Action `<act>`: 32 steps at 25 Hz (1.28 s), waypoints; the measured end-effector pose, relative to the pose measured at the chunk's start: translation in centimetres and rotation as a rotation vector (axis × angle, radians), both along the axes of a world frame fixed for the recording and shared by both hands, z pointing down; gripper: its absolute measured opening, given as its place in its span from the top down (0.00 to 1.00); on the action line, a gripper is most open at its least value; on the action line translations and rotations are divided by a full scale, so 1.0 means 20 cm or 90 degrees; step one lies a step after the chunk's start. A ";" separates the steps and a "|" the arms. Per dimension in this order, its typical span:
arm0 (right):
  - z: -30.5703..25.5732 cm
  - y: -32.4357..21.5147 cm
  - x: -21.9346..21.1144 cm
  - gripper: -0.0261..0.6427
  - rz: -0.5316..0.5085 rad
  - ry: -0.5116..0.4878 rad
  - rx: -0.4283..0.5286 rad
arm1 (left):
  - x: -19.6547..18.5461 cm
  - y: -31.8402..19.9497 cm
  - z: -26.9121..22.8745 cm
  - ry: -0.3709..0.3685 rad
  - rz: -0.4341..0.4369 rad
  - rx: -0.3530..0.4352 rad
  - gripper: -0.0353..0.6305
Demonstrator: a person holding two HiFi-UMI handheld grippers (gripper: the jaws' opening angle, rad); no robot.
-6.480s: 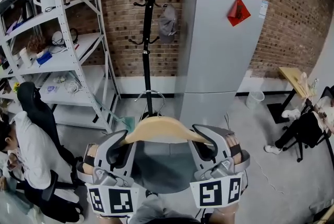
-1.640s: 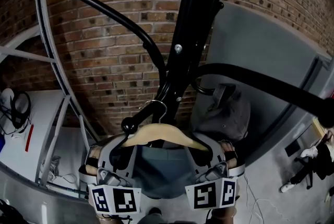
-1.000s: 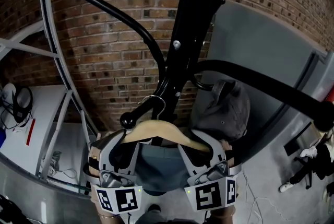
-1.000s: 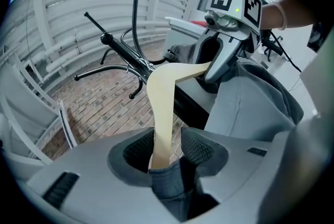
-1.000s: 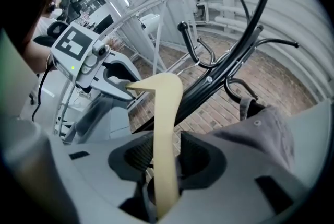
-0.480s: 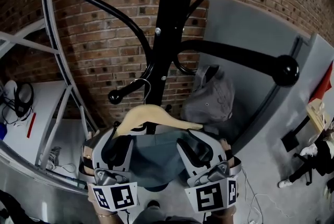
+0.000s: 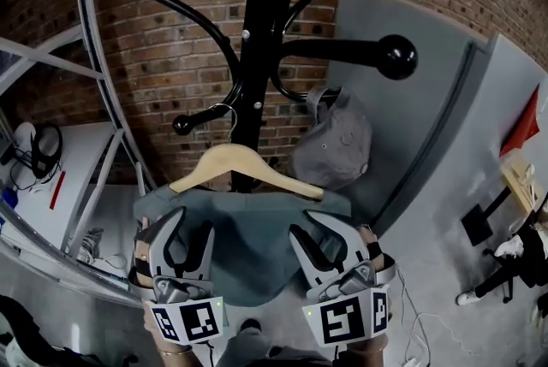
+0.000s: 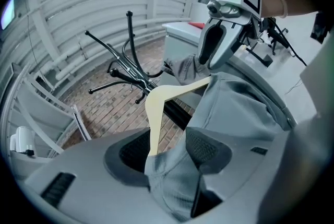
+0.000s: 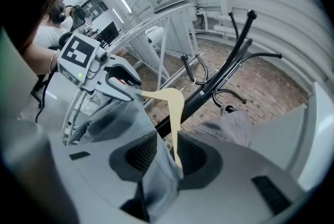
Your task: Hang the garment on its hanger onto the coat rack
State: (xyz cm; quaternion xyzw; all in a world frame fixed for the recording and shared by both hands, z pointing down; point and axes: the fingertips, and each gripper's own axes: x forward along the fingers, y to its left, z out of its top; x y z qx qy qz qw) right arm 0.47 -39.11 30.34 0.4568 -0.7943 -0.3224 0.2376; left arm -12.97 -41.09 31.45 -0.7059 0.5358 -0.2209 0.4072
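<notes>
Hanger [image 7: 231, 160] now on rack [image 7: 261, 32] — left hand-held gripper [image 7: 190, 224] just spread, right hand-held gripper [image 7: 306, 224] apart, garment [image 7: 248, 250] between.

**Part-seen and unreadable items**

- Coat rack [image 7: 255, 57]: top beyond the head view's upper edge; lower pole behind the garment [image 7: 248, 250].
- Hanger [image 7: 231, 162]: near tip buried in cloth in each gripper view.
- Shelf frame [image 7: 86, 91]: cut off at left.
- Person [image 7: 521, 258]: cropped at right edge, too small to detail.
- Red sign [image 7: 533, 124]: partly cut off.

The hanger [image 7: 205, 164] is smooth pale wood, the garment [image 7: 248, 245] matt grey cloth, the coat rack [image 7: 261, 14] glossy black metal, the wall [image 7: 154, 66] rough brick.
</notes>
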 end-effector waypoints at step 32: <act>0.01 0.54 -0.02 0.91 -0.076 -0.024 -0.004 | 0.04 0.76 -0.12 0.098 -0.014 -0.008 0.94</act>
